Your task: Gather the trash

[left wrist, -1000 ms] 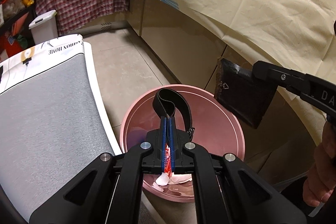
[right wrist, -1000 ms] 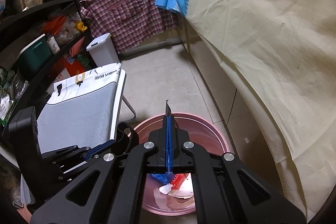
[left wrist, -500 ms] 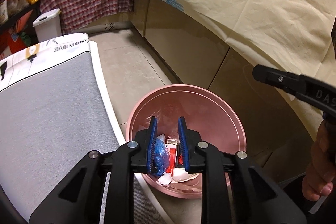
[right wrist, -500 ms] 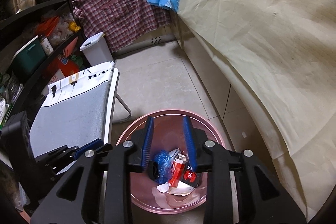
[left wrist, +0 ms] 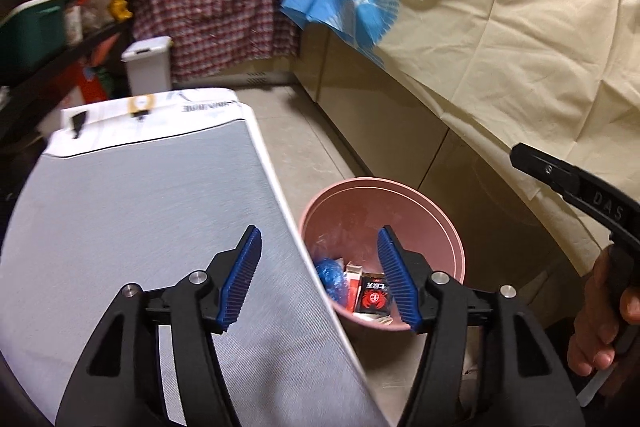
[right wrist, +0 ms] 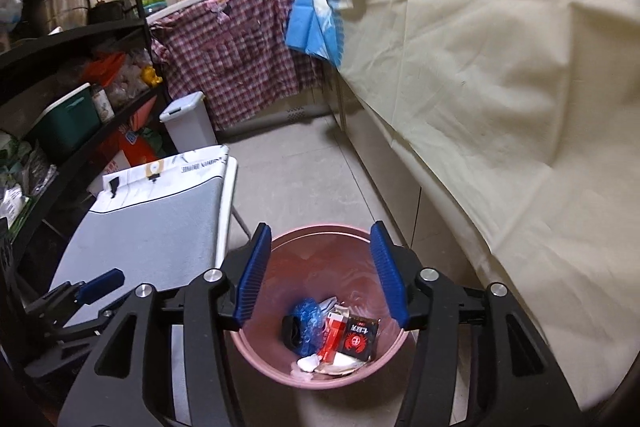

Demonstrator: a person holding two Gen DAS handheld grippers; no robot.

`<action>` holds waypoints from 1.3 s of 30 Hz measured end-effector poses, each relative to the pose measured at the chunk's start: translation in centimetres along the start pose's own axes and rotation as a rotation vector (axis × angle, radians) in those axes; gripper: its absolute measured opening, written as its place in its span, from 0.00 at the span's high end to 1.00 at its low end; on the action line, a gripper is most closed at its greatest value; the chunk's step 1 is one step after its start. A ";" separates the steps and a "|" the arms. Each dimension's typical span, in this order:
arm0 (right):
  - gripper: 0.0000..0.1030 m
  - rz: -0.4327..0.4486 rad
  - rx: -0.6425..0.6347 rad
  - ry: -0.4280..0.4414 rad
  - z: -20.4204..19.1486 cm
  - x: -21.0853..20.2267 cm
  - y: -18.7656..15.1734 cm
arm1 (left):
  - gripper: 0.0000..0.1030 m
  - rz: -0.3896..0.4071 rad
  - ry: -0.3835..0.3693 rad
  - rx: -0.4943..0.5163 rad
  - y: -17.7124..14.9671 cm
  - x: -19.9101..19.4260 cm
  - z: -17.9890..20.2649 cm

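1. Left gripper (left wrist: 318,275): jaws spread wide, nothing between them. It hangs over the edge of the grey board (left wrist: 152,211), with the pink bin (left wrist: 432,211) under its right finger.
2. Right gripper (right wrist: 320,273): jaws spread wide, empty, directly above the pink bin (right wrist: 384,355).
3. Pink bin stands on the tiled floor (right wrist: 304,171), just beside the grey board and near the cabinet fronts draped with a cream sheet (right wrist: 500,87).
4. Trash lies at the bottom of the bin: black packet (right wrist: 358,341) with a red round crab-like logo and white characters (too small to read), red-and-white wrapper (right wrist: 331,337), crumpled blue plastic (right wrist: 306,323), a black item (right wrist: 289,331) against the blue plastic, white scraps (right wrist: 310,363).
5. The same black packet (left wrist: 374,297) and blue plastic (left wrist: 328,273) show in the left view.
6. Grey board has a white printed end (right wrist: 160,171); its lettering reads upside down and blurred, the second word looks like "HOME".
7. Right gripper's body in the left view carries white letters "DAS" (left wrist: 606,205) (rest cut off); a hand (left wrist: 600,327) grips its handle.
8. Background: white lidded bin (right wrist: 188,125), plaid cloth (right wrist: 236,59), blue cloth (right wrist: 316,23), dark shelves (right wrist: 72,35) with pots and a green box (right wrist: 66,121).
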State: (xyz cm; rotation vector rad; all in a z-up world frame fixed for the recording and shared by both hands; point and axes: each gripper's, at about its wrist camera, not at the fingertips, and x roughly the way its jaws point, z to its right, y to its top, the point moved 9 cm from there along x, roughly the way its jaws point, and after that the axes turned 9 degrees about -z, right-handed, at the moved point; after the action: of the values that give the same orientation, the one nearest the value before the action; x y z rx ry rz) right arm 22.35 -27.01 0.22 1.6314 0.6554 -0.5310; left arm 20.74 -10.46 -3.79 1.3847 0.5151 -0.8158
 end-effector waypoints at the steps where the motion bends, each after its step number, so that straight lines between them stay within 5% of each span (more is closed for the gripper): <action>1: 0.44 0.015 -0.011 -0.011 -0.4 -1.0 -0.4 | 0.41 0.006 0.009 -0.002 -0.3 -0.7 -0.2; 15: 0.29 0.052 -0.069 -0.124 -1.4 -9.2 -6.7 | 0.35 0.112 0.100 -0.034 -5.9 -9.6 -0.2; 24: 0.27 0.057 -0.082 -0.164 -1.3 -11.0 -8.7 | 0.34 0.100 0.087 -0.075 -9.3 -9.5 0.6; 39: 0.27 0.060 -0.102 -0.189 -1.5 -11.0 -8.9 | 0.32 0.093 0.083 -0.060 -9.5 -9.3 1.2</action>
State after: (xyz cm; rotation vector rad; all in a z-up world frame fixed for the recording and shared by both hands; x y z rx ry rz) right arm 8.20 -25.98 1.29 1.4800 0.4846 -0.5900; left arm 7.47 -9.63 -2.89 1.3810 0.5310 -0.6645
